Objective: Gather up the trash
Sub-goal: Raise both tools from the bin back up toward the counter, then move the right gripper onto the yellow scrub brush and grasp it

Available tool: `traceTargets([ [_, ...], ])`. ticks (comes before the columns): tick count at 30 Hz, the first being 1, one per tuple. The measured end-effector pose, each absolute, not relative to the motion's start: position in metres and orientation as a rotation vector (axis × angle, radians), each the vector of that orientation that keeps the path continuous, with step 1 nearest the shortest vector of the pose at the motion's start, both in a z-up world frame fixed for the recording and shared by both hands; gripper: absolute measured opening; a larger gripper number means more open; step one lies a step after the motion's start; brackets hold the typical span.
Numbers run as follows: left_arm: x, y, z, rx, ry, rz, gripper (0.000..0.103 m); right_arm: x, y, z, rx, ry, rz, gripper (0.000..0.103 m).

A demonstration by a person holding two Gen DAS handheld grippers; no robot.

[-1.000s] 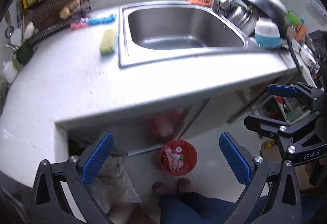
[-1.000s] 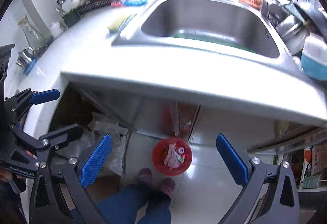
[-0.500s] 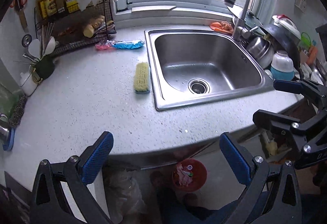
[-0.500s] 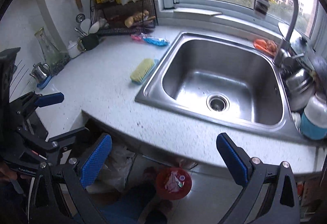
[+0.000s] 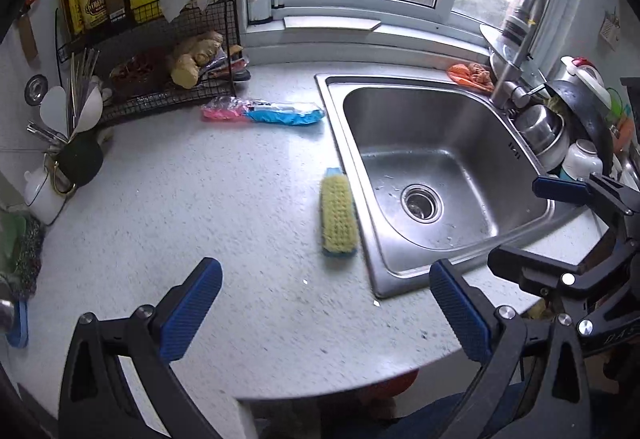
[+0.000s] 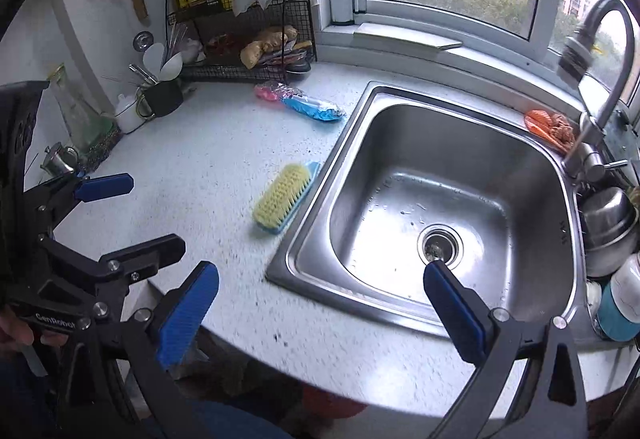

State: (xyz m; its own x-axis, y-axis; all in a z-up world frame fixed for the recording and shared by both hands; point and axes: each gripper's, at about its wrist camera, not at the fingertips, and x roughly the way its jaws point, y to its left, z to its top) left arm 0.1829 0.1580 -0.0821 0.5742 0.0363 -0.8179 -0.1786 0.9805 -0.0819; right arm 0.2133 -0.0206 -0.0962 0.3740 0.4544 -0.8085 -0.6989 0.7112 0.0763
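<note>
A pink and blue plastic wrapper point(image 5: 264, 113) lies on the white counter point(image 5: 180, 199) left of the sink's back corner; it also shows in the right wrist view point(image 6: 308, 103). Orange scraps point(image 5: 470, 74) lie by the faucet base and show in the right wrist view point(image 6: 550, 125). The red trash bin point(image 6: 332, 405) peeks out below the counter edge. My left gripper point(image 5: 326, 313) is open and empty above the counter's front edge. My right gripper point(image 6: 320, 313) is open and empty above the sink's front rim.
A yellow scrub brush point(image 5: 338, 215) lies beside the steel sink point(image 5: 440, 175). A wire rack point(image 5: 168, 79) with ginger and bottles stands at the back left. A utensil cup point(image 5: 78, 163) is at the left. Pots and bowls point(image 5: 560, 139) crowd the right of the sink.
Both grippers have risen from below the counter, where they looked down at the red bin on the floor, to above the counter. Both stay open and empty.
</note>
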Motion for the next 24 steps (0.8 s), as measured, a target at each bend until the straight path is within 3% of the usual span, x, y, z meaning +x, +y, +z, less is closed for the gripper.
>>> traceTargets([
  [13, 0.216, 0.245, -0.124, -0.227, 1.042, 0.147, 0.103, 0.254, 0.049, -0.132, -0.293, 1.069, 0.740, 0.102],
  [24, 0.235, 0.276, -0.162, -0.209, 1.137, 0.124, 0.103, 0.278, 0.088, -0.175, -0.278, 1.205, 0.758, 0.102],
])
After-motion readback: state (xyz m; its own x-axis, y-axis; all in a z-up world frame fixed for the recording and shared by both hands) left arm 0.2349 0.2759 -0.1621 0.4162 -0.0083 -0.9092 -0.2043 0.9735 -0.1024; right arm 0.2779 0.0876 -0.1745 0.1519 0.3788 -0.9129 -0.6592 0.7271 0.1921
